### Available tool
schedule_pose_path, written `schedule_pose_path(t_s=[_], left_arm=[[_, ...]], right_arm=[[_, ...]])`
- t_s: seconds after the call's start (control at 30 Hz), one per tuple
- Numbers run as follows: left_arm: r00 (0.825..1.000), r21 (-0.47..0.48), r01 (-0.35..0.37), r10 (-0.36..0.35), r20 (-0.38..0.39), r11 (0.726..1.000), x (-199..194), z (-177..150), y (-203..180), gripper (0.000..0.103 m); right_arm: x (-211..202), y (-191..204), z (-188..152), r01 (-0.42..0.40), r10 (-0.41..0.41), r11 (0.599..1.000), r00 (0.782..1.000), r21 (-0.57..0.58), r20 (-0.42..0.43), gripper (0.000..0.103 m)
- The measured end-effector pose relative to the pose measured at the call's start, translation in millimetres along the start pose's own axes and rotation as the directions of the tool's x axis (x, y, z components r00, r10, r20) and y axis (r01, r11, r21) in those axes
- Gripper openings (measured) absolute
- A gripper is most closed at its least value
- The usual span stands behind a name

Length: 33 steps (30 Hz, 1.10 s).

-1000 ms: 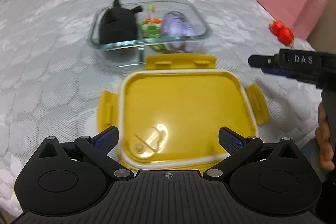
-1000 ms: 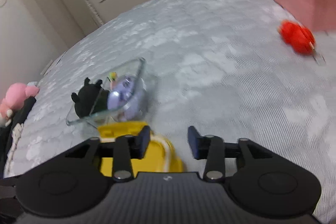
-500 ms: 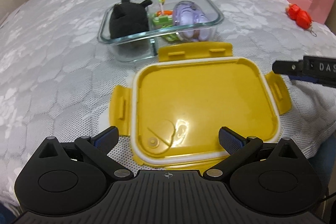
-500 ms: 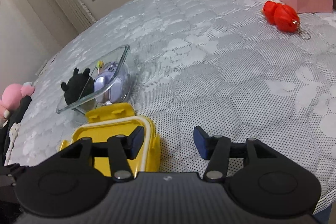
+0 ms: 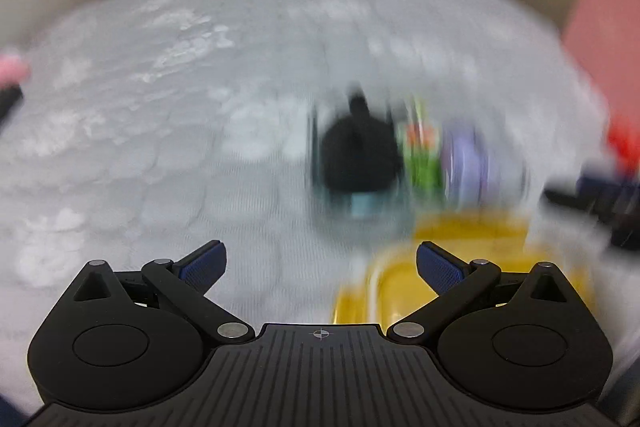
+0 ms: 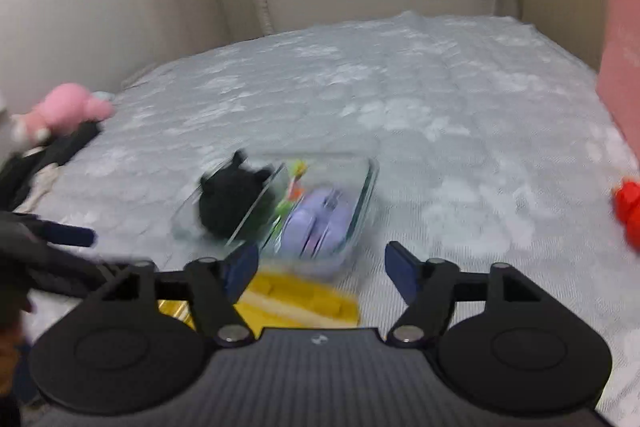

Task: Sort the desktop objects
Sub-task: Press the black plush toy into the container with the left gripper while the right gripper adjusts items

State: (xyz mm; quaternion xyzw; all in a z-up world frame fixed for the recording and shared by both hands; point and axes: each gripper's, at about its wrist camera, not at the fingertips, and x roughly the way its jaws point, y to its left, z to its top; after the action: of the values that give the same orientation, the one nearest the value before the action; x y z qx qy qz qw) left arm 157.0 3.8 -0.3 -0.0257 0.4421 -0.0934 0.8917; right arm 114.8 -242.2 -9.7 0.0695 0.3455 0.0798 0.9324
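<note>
Both hand-held grippers empty: left hand-held gripper [image 5: 321, 269] spread wide, right hand-held gripper [image 6: 322, 269] opening, nothing btwn its pads. Glass container [image 6: 362, 203] w/ black plush [image 6: 230, 201], green bits, purple item sits on the bed [image 6: 440, 99], ahead of right, ahead-right of left. Yellow lid [image 6: 304, 301] lies just in front of the container, under right's jaws; long axis across the view. Right looks nearer. Red toy [image 6: 628, 207] far right
</note>
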Motion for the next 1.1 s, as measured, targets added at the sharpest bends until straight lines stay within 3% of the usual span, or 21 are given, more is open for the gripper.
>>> schedule_pose_path(t_s=[0.07, 0.13, 0.17, 0.23, 0.33, 0.43, 0.5, 0.53, 0.6, 0.7, 0.87, 1.1], left_arm=[[0.996, -0.086, 0.086, -0.087, -0.012, 0.993, 15, 17, 12, 0.103], [0.991, -0.140, 0.125, -0.131, -0.032, 0.982, 38, 32, 18, 0.103], [0.990, -0.162, 0.127, -0.135, -0.040, 0.979, 52, 40, 21, 0.103], [0.986, -0.206, 0.144, -0.159, -0.057, 0.968, 75, 50, 27, 0.103], [0.964, -0.296, 0.224, -0.255, -0.072, 0.929, 97, 54, 35, 0.103], [0.937, -0.293, 0.296, -0.336, -0.096, 0.909, 109, 50, 30, 0.102], [0.946, -0.283, 0.274, -0.311, -0.093, 0.919, 111, 48, 28, 0.094], [0.953, -0.271, 0.254, -0.288, -0.095, 0.929, 110, 48, 27, 0.083], [0.964, -0.256, 0.215, -0.248, -0.100, 0.942, 106, 48, 27, 0.073], [0.961, -0.260, 0.227, -0.259, -0.098, 0.939, 103, 44, 30, 0.071], [0.969, -0.229, 0.190, -0.220, -0.114, 0.955, 86, 31, 16, 0.070], [0.970, -0.267, 0.196, -0.226, -0.086, 0.944, 79, 16, 18, 0.073]], right_arm=[[11, -8, 6, 0.043, -0.045, 0.997, 0.998, 0.064, 0.032, 0.069], [28, -22, 12, 0.024, -0.029, 0.988, 0.999, 0.152, 0.031, 0.062], [38, -30, 15, 0.011, -0.013, 0.983, 1.000, 0.185, 0.009, 0.046], [60, -42, 20, -0.011, 0.025, 0.974, 0.998, 0.225, -0.059, 0.024], [84, -61, 23, -0.079, 0.111, 0.956, 0.989, 0.283, -0.100, 0.025], [98, -69, 24, -0.128, 0.168, 0.942, 0.980, 0.309, -0.107, 0.024], [101, -73, 24, -0.162, 0.203, 0.934, 0.974, 0.317, -0.100, 0.020], [102, -75, 24, -0.182, 0.225, 0.928, 0.969, 0.325, -0.098, 0.015], [102, -76, 25, -0.196, 0.239, 0.926, 0.966, 0.321, -0.100, 0.015], [101, -72, 26, -0.194, 0.232, 0.939, 0.967, 0.284, -0.105, 0.014], [97, -69, 30, -0.172, 0.206, 0.955, 0.971, 0.243, -0.123, 0.011], [74, -71, 30, -0.162, 0.190, 0.963, 0.975, 0.214, -0.116, 0.012]])
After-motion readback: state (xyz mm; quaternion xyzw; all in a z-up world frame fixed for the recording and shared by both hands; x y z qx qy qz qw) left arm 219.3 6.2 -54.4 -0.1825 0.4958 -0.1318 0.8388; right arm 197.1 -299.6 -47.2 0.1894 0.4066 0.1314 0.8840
